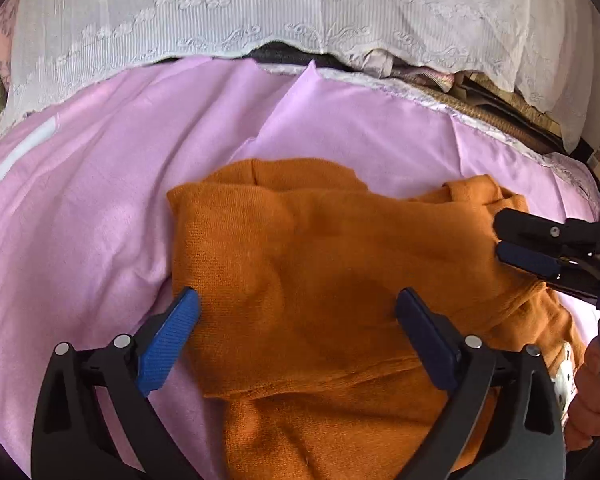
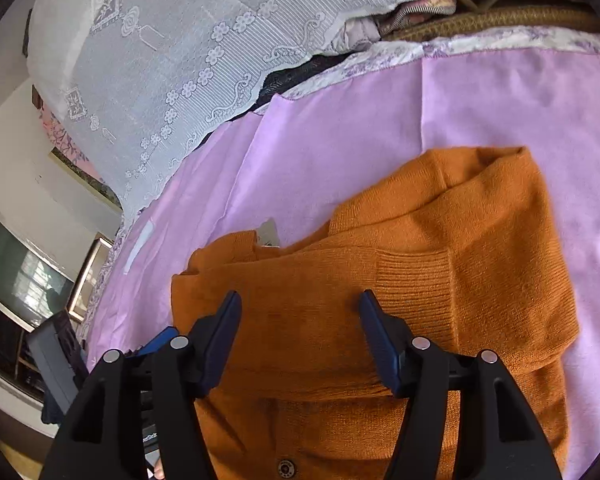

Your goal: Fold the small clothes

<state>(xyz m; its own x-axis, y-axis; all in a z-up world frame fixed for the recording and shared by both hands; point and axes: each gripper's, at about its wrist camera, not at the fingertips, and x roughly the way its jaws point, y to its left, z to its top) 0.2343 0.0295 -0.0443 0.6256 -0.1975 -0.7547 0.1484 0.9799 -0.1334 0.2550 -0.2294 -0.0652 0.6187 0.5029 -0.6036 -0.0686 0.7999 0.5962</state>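
Note:
An orange knit cardigan (image 1: pixel 320 240) lies partly folded on a pink sheet (image 1: pixel 80 220). In the right wrist view the cardigan (image 2: pixel 440 240) has a sleeve with a ribbed cuff (image 2: pixel 416 280) laid across its body and a button (image 2: pixel 286 468) near the bottom edge. My left gripper (image 1: pixel 298 300) is open wide just over the cardigan's left part, with nothing pinched. My right gripper (image 2: pixel 300 304) is open above the folded sleeve, its pads clear of the knit. The right gripper (image 1: pixel 498 236) also shows at the cardigan's right edge. A white label (image 1: pixel 566 376) shows at the lower right.
White lace cloth (image 1: pixel 220 8) drapes over things along the back. A woven brown bag (image 2: pixel 500 20) and bundled fabrics sit behind the sheet's patterned border. A hand (image 1: pixel 592 400) grips the right tool. A framed screen (image 2: pixel 20 272) and furniture stand beyond the left edge.

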